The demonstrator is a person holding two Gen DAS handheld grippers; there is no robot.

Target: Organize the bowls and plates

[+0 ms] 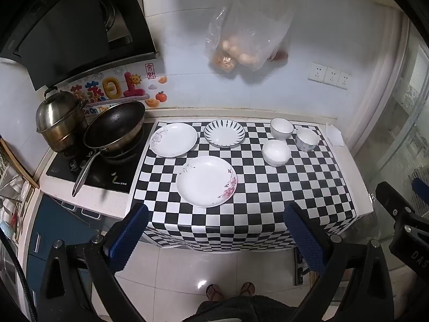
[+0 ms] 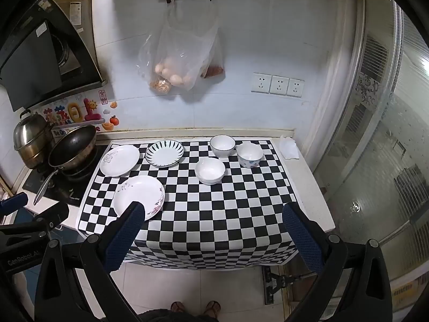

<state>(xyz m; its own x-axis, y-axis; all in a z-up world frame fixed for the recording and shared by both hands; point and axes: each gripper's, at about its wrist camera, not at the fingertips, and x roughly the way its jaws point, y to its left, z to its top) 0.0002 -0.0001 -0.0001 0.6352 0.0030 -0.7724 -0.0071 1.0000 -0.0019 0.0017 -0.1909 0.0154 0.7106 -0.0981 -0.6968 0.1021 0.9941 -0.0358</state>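
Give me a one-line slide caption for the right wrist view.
Open right tool hovers before the checkered cloth with three separate white plates and three unstacked white bowls.

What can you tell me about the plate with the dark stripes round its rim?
The striped plate is round and shallow, white and glossy like glazed ceramic, with dark strokes fanning from a plain white centre out to the rim. It looks empty and lies flat, right way up, on the checkered cloth near the back wall. A plain white plate sits close on its stove side and a white bowl on the other. Nothing appears to touch it but the cloth.
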